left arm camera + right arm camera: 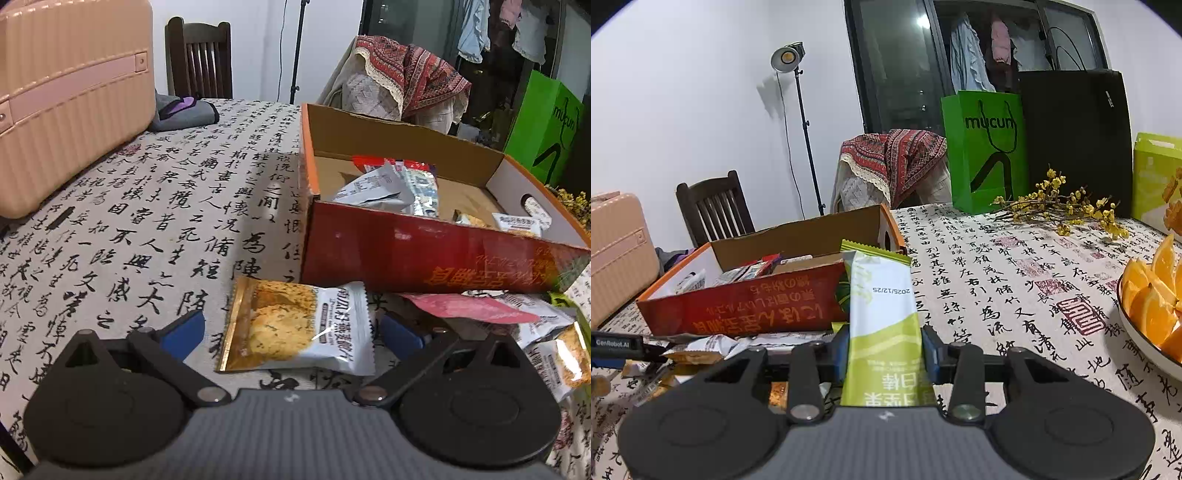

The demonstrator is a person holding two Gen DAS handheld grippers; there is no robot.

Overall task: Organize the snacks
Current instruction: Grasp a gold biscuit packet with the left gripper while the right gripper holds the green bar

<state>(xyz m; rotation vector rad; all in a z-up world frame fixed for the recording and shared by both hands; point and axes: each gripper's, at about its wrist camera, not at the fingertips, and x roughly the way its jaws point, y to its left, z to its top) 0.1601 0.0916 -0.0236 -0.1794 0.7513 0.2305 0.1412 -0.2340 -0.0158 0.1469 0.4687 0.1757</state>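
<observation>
Gripping a green-and-white snack bar [882, 314] upright, your right gripper [885, 350] has its pads clamped on the wrapper's sides, just right of the red cardboard box [750, 306]. Your left gripper [291, 332] stands spread apart around a biscuit packet [299, 325] lying flat on the tablecloth [147, 229], near the box's front wall.

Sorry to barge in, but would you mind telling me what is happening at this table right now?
A person with a claw in each hand is sorting snacks into the red cardboard box, which already holds a few packets. The right claw is shut on a green and white snack bar, held upright in front of the box. The left claw is open around a cookie packet lying on the calligraphy tablecloth. More packets lie loose beside the box.
</observation>
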